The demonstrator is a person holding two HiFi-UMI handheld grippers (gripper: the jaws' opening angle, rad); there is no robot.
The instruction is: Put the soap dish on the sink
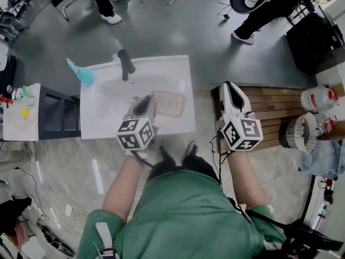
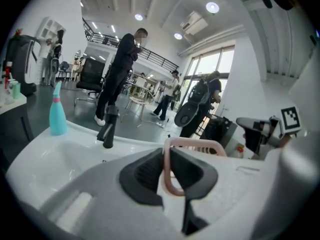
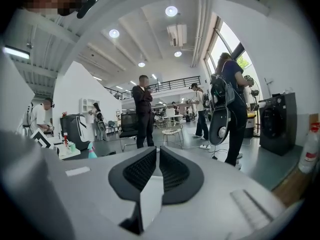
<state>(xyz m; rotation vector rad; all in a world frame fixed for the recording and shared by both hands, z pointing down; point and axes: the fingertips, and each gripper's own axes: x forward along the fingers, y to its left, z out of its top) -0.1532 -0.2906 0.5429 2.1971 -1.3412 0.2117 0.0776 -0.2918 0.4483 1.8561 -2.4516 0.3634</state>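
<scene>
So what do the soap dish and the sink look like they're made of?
Soap dish: probably plastic, matte pale pink, with a thin moulded rim and a grid of holes. Sink: likely glazed ceramic, glossy white with soft reflections, possibly resin.

- No words, brands or numbers can be read.
- Left marker cube (image 1: 135, 134) and right marker cube (image 1: 242, 134) bear only black-and-white square codes.
- The white jug's (image 1: 317, 99) red label is too small.

Open-plan lab w/ mezzanine (image 3: 170, 82), office chairs (image 2: 92, 74)
</scene>
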